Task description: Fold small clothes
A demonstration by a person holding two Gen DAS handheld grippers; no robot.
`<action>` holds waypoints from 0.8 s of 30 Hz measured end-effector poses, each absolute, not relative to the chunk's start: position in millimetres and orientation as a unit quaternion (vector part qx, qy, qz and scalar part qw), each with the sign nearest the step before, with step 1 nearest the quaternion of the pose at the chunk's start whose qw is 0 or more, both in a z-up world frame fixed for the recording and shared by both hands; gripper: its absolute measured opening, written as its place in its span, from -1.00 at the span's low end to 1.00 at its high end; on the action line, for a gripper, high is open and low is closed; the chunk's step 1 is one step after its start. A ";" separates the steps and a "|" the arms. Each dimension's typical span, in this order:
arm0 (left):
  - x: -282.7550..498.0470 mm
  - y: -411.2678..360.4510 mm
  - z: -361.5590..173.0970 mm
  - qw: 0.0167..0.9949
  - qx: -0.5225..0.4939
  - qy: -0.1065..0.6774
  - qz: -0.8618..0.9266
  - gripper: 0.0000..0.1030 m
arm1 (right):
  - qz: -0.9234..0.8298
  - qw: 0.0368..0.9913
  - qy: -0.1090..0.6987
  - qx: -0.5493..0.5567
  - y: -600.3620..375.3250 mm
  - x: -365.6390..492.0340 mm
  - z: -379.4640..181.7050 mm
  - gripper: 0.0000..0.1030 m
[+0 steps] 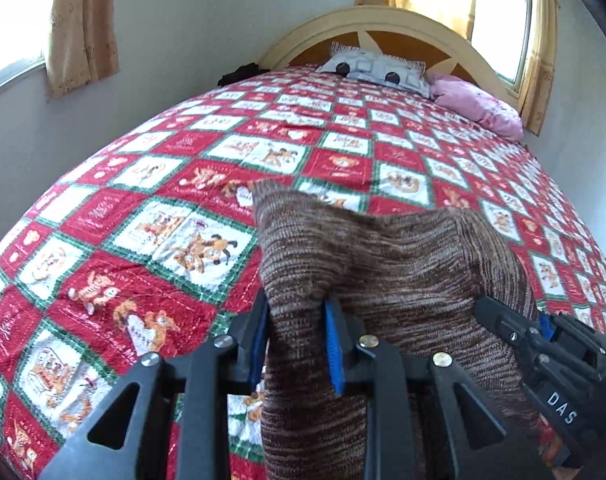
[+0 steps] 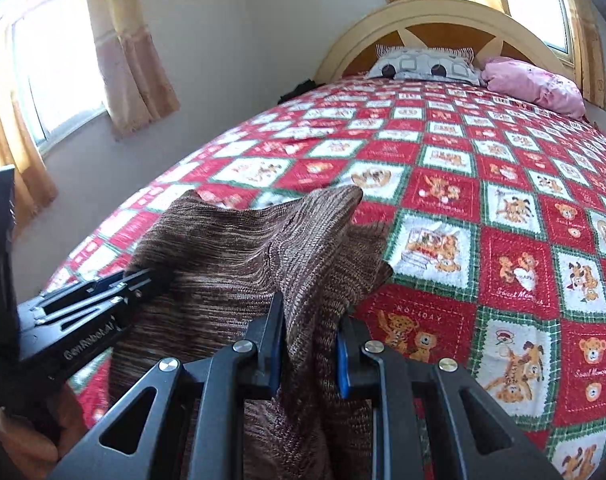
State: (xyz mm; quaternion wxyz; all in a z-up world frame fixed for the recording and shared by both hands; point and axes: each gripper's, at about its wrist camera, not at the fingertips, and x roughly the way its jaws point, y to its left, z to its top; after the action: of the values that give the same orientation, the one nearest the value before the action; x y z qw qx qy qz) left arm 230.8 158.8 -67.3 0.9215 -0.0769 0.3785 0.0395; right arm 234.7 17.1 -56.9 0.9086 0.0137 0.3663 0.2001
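A brown striped knit garment [image 1: 383, 264] hangs stretched between both grippers above the bed. My left gripper [image 1: 297, 308] is shut on one bunched edge of it, with cloth squeezed between the blue pads. In the right wrist view my right gripper [image 2: 311, 312] is shut on the other edge of the same brown knit garment [image 2: 231, 264]. The right gripper [image 1: 535, 336] shows at the lower right of the left wrist view. The left gripper [image 2: 143, 280] shows at the left of the right wrist view, held by a hand [image 2: 27, 440]. The garment's far edge droops toward the bedspread.
The bed carries a red, white and green checked bedspread [image 1: 151, 208] with bear pictures. A grey patterned pillow [image 1: 379, 66] and a pink pillow [image 1: 479, 104] lie at the curved headboard [image 1: 383, 20]. Curtained windows stand left and behind the headboard. A wall runs along the bed's left side.
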 end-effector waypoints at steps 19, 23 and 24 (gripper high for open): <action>237.9 198.6 -108.4 0.891 -0.168 0.417 0.063 0.90 | 0.209 0.861 0.454 0.094 -16.5 257.0 -95.4 0.07; 229.4 196.3 -106.2 0.895 -0.163 0.407 0.082 0.99 | 0.193 0.867 0.436 0.146 -42.1 268.0 -73.4 0.30; 225.1 201.0 -106.7 0.894 -0.179 0.402 0.080 0.99 | 0.194 0.868 0.430 0.156 -44.2 275.0 -68.4 0.40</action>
State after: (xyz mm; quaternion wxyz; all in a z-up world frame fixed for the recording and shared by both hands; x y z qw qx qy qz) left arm 225.1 201.0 -106.7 0.8944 -0.1785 0.4021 0.0801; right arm 275.0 -44.2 -68.4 0.8679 0.1559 0.4299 0.1939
